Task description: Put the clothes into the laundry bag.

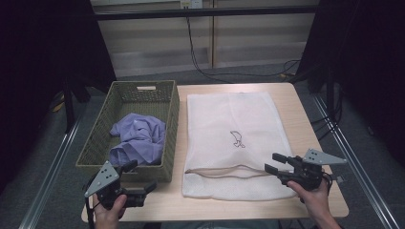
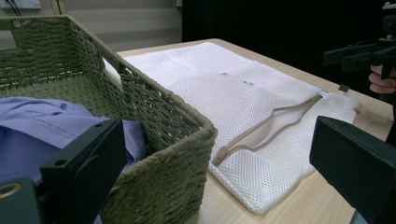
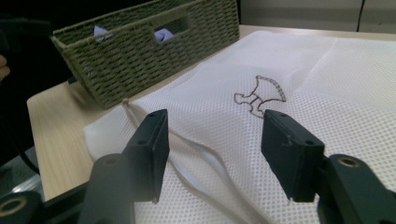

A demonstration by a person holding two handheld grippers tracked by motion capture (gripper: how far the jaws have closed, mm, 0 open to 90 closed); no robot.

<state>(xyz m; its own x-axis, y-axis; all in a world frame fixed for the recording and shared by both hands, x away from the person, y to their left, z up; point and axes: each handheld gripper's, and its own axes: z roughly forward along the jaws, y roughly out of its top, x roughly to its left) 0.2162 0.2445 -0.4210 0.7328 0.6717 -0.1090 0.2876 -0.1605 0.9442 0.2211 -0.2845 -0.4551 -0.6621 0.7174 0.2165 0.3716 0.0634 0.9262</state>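
Beside the basket [image 1: 168, 119], the limp, light mesh bag [image 1: 234, 138] is best pinched at its zipper [image 1: 224, 170]; both claws, left [image 1: 142, 177] and right [image 1: 273, 162], are held open and empty

purple cloth [image 3: 163, 33] mostly hidden behind basket [image 3: 140, 56] wall, mesh bag [image 3: 327, 93] cut off at right edge

Olive woven basket [image 1: 93, 143], lilac cloth [image 1: 138, 138], white mesh bag [image 1: 229, 119], seemingly beige-trimmed.
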